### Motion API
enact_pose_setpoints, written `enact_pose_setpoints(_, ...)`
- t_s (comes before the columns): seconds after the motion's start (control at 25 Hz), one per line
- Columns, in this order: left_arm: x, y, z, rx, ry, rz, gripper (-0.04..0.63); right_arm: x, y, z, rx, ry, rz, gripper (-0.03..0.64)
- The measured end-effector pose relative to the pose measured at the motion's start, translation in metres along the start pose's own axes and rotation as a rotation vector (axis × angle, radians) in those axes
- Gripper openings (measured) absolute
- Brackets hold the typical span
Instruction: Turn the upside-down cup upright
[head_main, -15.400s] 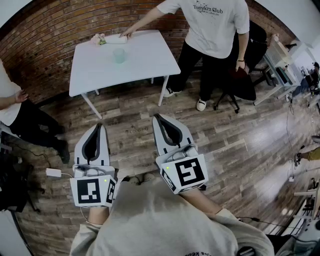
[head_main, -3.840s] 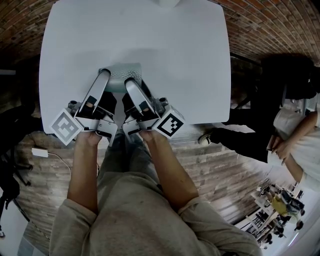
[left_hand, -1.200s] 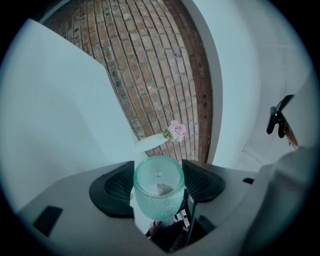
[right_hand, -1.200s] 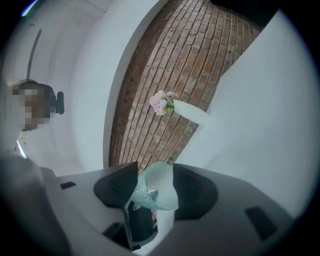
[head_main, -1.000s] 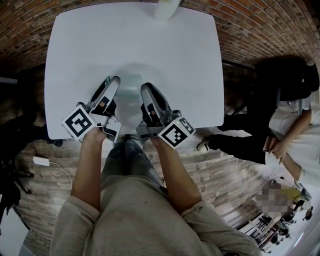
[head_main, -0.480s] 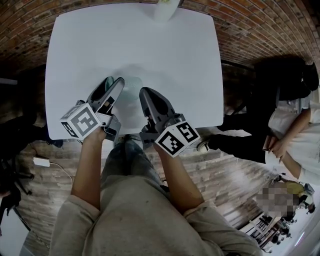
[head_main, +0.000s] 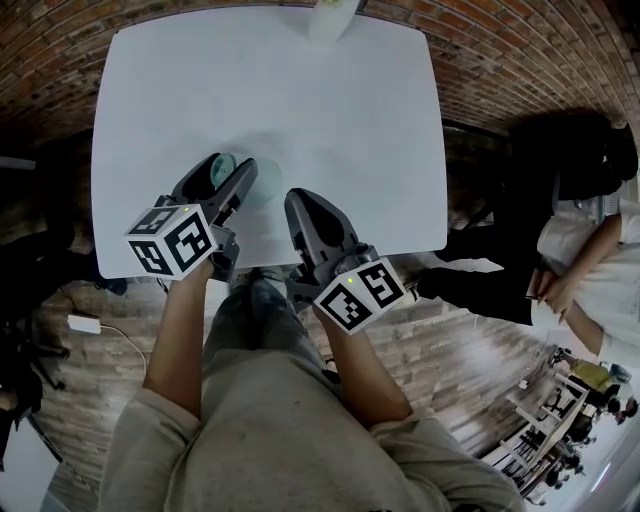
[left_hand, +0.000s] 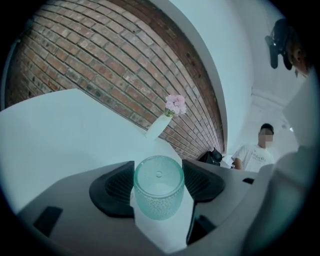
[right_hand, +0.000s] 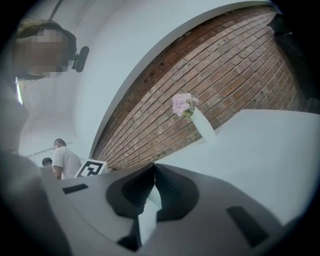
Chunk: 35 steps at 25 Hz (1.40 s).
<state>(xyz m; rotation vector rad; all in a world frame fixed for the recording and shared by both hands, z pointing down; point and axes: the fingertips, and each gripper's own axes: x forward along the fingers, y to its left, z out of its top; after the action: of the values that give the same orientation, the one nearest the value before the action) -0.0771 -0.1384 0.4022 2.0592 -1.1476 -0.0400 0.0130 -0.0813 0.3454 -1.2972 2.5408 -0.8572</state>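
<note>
A teal, dimpled glass cup (left_hand: 159, 197) sits between the pads of my left gripper (left_hand: 159, 167), which is shut on it. Its round end with a small centre dot faces upward in the left gripper view. In the head view the left gripper (head_main: 232, 172) is rolled onto its side over the near part of the white table (head_main: 300, 100), and the cup (head_main: 263, 190) shows beside its fingers. My right gripper (head_main: 297, 198) hangs just right of the cup, apart from it. Its jaws are shut with nothing between them, as the right gripper view (right_hand: 154, 167) shows.
A white vase with pink flowers (head_main: 330, 18) lies at the table's far edge, also seen as the vase (left_hand: 159, 126) and the vase (right_hand: 202, 127). A brick wall (left_hand: 100, 60) stands behind. A person in dark clothes (head_main: 560, 200) is right of the table; another person (left_hand: 255, 152) stands farther off.
My left gripper has rolled onto its side, turning the cup with it. My right gripper has let go of the cup, shut, and drawn back toward the table's near edge.
</note>
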Motion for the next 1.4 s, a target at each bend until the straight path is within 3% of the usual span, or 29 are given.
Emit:
enact_pose_setpoints(0.2, 0.000, 0.000, -0.005, 0.106, 0.051, 0.054, 0.299, -0.008, -0.001, -0.005, -0.001, 0.007, -0.018, 0.009)
enact_pose_setpoints(0.44, 0.003, -0.003, -0.010, 0.325, 0.115, 0.130, 0.299, -0.012, 0.000, -0.007, -0.042, 0.019, -0.033, 0.009)
enact_pose_setpoints(0.8, 0.009, -0.010, -0.016, 0.542, 0.178, 0.193, 0.301, -0.019, -0.002, -0.005, -0.061, 0.020, -0.052, 0.009)
enact_pose_setpoints(1.2, 0.014, -0.010, -0.025, 0.662, 0.236, 0.217, 0.301, -0.022, -0.004, -0.006, -0.059, 0.018, -0.065, 0.009)
enact_pose_setpoints(1.4, 0.016, -0.009, -0.028, 0.682, 0.245, 0.224, 0.301, -0.024, -0.006, -0.007, -0.058, 0.018, -0.071, 0.009)
